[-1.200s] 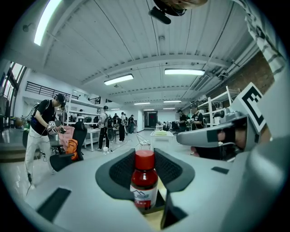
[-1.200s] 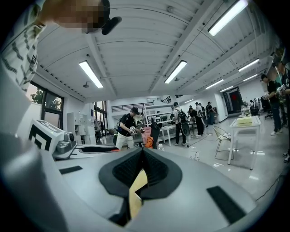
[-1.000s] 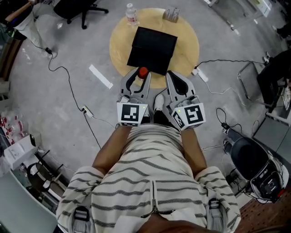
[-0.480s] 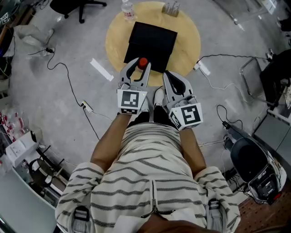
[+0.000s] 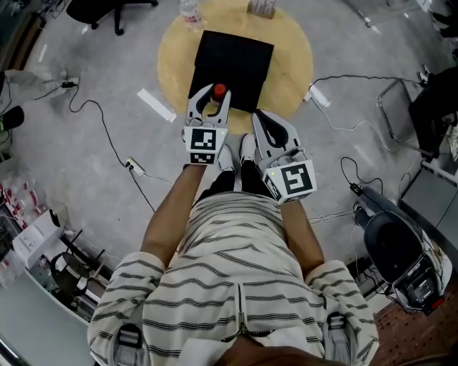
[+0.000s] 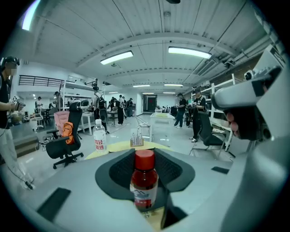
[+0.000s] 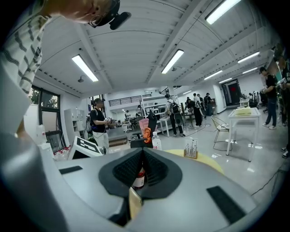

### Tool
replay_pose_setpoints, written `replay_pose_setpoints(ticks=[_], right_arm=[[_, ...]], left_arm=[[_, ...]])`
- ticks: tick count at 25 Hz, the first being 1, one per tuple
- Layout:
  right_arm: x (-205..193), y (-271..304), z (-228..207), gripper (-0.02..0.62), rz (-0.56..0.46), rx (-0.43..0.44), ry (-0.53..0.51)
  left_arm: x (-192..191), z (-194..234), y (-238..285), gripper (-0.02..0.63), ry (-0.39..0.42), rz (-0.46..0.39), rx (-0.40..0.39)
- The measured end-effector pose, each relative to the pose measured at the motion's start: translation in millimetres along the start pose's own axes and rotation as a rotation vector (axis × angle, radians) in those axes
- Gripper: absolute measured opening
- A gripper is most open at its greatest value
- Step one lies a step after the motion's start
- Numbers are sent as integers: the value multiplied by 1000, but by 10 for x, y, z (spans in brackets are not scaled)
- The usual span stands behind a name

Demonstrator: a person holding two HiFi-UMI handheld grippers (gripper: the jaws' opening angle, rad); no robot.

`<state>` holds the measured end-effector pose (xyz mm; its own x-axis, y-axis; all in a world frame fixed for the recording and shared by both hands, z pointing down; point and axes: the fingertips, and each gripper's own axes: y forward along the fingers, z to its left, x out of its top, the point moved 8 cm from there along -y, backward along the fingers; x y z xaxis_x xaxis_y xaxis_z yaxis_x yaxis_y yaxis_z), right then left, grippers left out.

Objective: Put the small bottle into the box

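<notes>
The small bottle [image 5: 219, 93], red-capped with dark red contents, stands upright between the pads of my left gripper [image 5: 210, 99], which is shut on it. In the left gripper view the bottle [image 6: 144, 180] fills the middle between the dark pads. It hangs over the near edge of the black box [image 5: 236, 57], which lies on a round yellow table [image 5: 293, 68]. My right gripper [image 5: 259, 119] hovers just right of the left one, near the table's front edge, shut with nothing held. In the right gripper view the bottle [image 7: 139, 177] shows beyond the pads.
A clear water bottle [image 5: 189, 10] and a small rack of tubes [image 5: 261, 7] stand at the table's far edge. Cables [image 5: 107, 136], a power strip [image 5: 318, 98] and a white strip [image 5: 157, 105] lie on the floor. An office chair [image 5: 107, 8] stands far left.
My left gripper has carried the bottle forward, from the table's front edge to over the near edge of the black box. The right gripper has moved forward slightly.
</notes>
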<state>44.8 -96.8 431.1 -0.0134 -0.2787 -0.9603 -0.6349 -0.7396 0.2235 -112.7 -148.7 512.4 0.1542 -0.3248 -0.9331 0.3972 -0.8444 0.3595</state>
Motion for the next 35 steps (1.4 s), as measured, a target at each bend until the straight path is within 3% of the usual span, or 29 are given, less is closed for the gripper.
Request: replay_pose_setpoints(ticks=[4,16,35], right_arm=[[-60,42,-43,18,24,-7,19],[-167,135,-133,18,72,-23,21],[-261,146,-210,18,119,-34,42]], left_arm=[[-135,-1,169,141,37,28,-2],[-424,31,567,141,12,96,-32],[-616,41,781,141,-6,164,-23]])
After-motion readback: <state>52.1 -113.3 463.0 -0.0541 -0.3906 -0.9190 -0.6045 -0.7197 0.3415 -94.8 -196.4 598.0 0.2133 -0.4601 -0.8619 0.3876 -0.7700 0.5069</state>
